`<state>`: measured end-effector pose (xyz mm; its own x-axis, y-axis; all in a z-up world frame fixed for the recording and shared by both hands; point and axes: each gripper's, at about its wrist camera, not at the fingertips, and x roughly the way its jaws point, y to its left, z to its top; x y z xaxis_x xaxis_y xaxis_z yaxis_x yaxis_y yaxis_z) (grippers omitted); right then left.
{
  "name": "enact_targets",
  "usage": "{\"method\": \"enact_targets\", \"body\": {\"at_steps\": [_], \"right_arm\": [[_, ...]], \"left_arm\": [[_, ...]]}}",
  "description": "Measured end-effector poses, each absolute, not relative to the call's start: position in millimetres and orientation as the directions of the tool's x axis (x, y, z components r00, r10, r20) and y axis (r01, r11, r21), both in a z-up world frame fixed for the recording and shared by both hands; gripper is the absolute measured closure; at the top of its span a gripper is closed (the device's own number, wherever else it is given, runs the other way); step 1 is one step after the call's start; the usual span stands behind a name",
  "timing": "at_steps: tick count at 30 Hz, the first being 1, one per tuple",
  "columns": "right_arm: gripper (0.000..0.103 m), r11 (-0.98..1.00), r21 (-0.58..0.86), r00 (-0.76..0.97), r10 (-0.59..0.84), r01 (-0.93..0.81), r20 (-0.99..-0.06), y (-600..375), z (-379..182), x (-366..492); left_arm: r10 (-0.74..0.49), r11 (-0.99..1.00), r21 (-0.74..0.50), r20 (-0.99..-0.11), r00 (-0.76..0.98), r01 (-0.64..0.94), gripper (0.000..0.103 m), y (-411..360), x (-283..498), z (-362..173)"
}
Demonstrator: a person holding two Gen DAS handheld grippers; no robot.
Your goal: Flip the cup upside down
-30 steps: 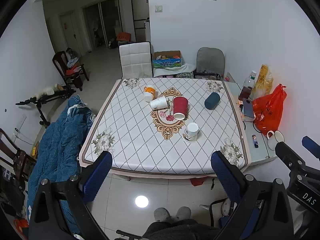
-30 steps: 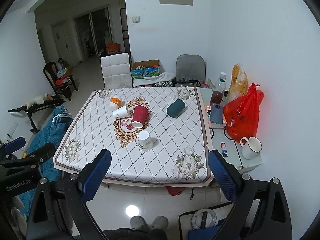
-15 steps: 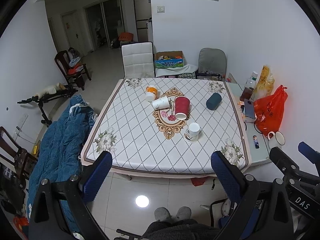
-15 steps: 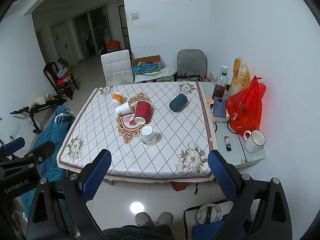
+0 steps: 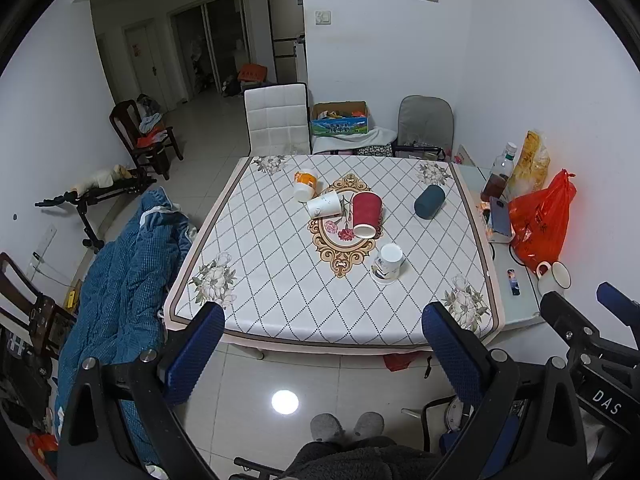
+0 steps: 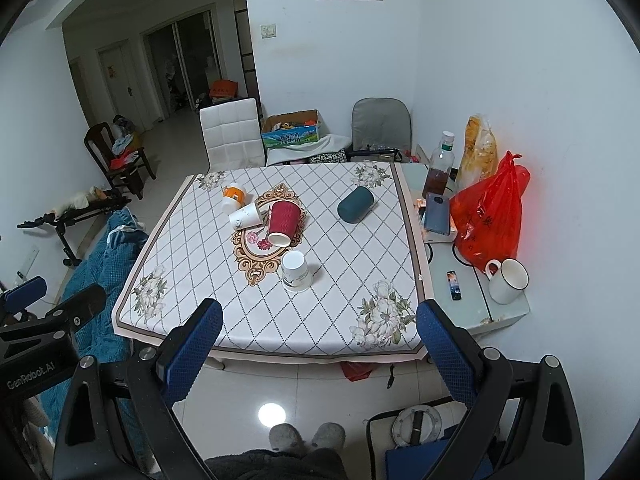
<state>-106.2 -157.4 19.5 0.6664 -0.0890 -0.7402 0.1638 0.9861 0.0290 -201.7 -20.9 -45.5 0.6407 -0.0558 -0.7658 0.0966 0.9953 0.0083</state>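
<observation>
Both open grippers, left (image 5: 320, 356) and right (image 6: 318, 344), have backed off; ahead, crowded cups (image 6: 256, 214) risk being knocked.

red paper cup (image 5: 366, 213) (image 6: 283, 221) on side, mid-table, mouth toward camera.

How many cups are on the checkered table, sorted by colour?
Orange-and-white paper cup lying on its side: 1
White paper cup lying on its side: 1
Red ribbed paper cup lying on its side: 1
Dark teal cup lying on its side: 1
White patterned cup standing upside down: 1
Total: 5
</observation>
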Motion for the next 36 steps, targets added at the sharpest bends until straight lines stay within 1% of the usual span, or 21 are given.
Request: {"method": "enact_targets", "body": {"at_steps": [2, 3, 5, 36], "right_arm": [[0.004, 0.986, 0.033, 0.664, -0.086, 0.165, -0.742, -158, 17, -105], [0.001, 0.986, 0.03, 0.665, -0.089, 0.166, -0.741, -158, 17, -105], [0.0, 0.985, 0.03, 0.663, -0.093, 0.172, -0.743, -158, 15, -105], [0.0, 0.981, 0.028, 0.658, -0.107, 0.191, -0.746, -153, 14, -108]], "left_arm": [[-0.054, 0.995, 0.01, -0.766, 0.641, 0.096, 0.002, -20, -202, -46], [-0.055, 0.995, 0.009, -0.766, 0.641, 0.096, 0.002, -20, -202, -46], [-0.055, 0.995, 0.009, -0.766, 0.64, 0.097, 0.002, -20, -203, -47], [-0.048, 0.994, 0.027, -0.763, 0.644, 0.105, 0.002, -10, -201, -49]]}}
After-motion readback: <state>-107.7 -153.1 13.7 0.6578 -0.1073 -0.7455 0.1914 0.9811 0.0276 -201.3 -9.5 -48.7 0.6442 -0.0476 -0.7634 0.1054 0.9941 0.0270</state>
